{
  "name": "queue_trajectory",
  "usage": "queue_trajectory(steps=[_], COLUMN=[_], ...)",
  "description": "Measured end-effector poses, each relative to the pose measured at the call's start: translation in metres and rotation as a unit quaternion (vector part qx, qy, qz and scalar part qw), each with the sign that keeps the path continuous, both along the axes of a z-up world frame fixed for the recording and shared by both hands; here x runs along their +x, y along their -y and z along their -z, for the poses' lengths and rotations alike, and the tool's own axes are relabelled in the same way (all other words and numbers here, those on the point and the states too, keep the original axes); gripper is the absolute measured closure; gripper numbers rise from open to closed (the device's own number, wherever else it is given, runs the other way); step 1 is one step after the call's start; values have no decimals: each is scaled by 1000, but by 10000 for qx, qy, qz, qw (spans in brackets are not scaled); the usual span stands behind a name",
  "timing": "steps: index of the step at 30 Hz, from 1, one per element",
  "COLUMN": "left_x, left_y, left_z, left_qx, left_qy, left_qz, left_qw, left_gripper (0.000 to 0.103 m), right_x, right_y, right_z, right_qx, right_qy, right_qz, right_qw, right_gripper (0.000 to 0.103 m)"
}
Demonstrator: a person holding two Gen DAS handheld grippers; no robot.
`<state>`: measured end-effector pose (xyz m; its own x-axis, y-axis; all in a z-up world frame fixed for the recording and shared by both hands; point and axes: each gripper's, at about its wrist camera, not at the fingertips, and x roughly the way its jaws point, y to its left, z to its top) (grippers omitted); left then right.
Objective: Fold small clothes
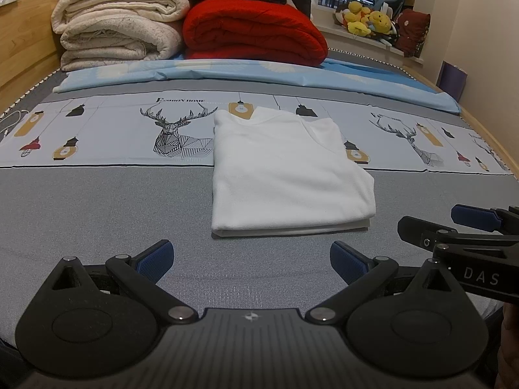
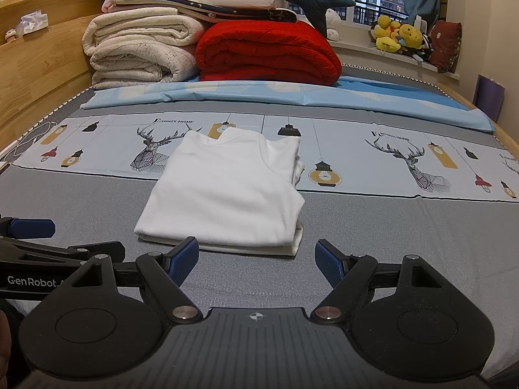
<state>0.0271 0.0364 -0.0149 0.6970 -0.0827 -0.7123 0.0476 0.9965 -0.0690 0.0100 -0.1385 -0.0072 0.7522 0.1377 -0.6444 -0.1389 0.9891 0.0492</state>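
Observation:
A small white garment [image 1: 285, 171] lies folded into a neat rectangle on the grey bed cover, its neckline toward the far side; the right wrist view shows the garment [image 2: 227, 194] too. My left gripper [image 1: 251, 261] hovers open just short of its near edge, nothing between the blue pads. My right gripper [image 2: 256, 257] is also open and empty, close to the near hem. Each gripper shows at the edge of the other's view: the right gripper [image 1: 464, 223] beside the shirt's right corner, the left gripper [image 2: 35, 233] at its left.
Rolled cream blankets [image 1: 120, 29] and a red quilt [image 1: 256, 32] are stacked at the far end of the bed. A printed deer-pattern sheet [image 1: 107, 133] runs under the garment. Yellow plush toys [image 1: 366, 19] sit on the windowsill; a wooden headboard [image 2: 42, 52] runs along the left.

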Motion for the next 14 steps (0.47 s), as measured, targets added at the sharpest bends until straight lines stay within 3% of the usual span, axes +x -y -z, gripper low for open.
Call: queue_trajectory(steps=[14], left_x=[-2], left_y=[2], left_z=[-1], left_qx=[40], left_qy=[88], left_qz=[90], left_qw=[9999], left_gripper=[0], right_x=[1], right_y=[0], right_z=[0], right_qx=[2], right_qy=[-8], right_qz=[25], right_qw=[10000], right_gripper=[23])
